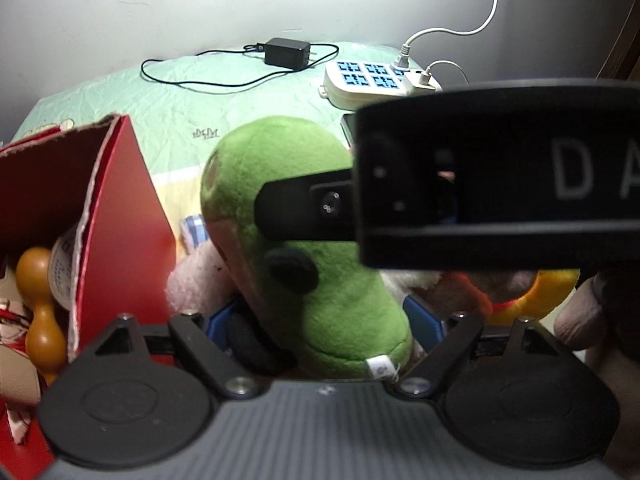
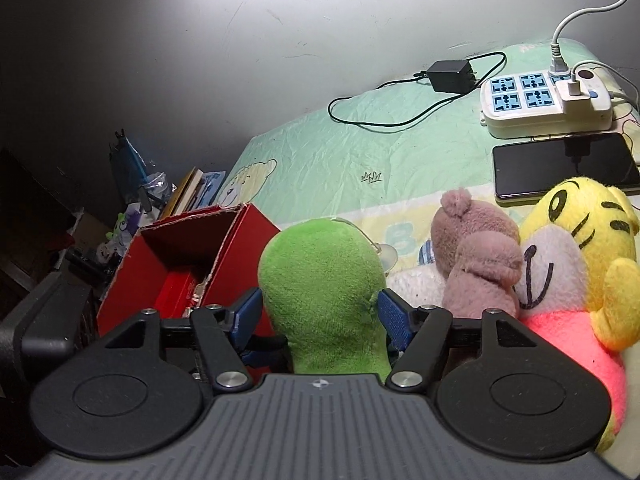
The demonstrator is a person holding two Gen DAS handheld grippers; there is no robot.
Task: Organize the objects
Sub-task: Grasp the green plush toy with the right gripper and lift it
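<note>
A green plush toy (image 1: 320,280) stands upright between my left gripper's (image 1: 320,320) blue pads, which are shut on its lower body. My right gripper (image 2: 320,316) reaches in from the right around the toy's head (image 2: 320,272). Its jaws stand wide, with the blue pads (image 2: 394,320) resting at the plush's sides without a clear squeeze. One black finger of the right gripper (image 1: 296,208) lies across the toy's face in the left wrist view. An open red box (image 2: 132,292) stands just left of the toy, and an orange dumbbell-shaped toy (image 1: 40,308) lies inside it.
A brown plush (image 2: 480,256) and a yellow plush (image 2: 580,248) lie on the bed to the right. Behind them are a phone (image 2: 560,164), a white power strip (image 2: 540,100) and a black adapter (image 2: 448,74) with its cable. Books and clutter (image 2: 188,192) sit beyond the box.
</note>
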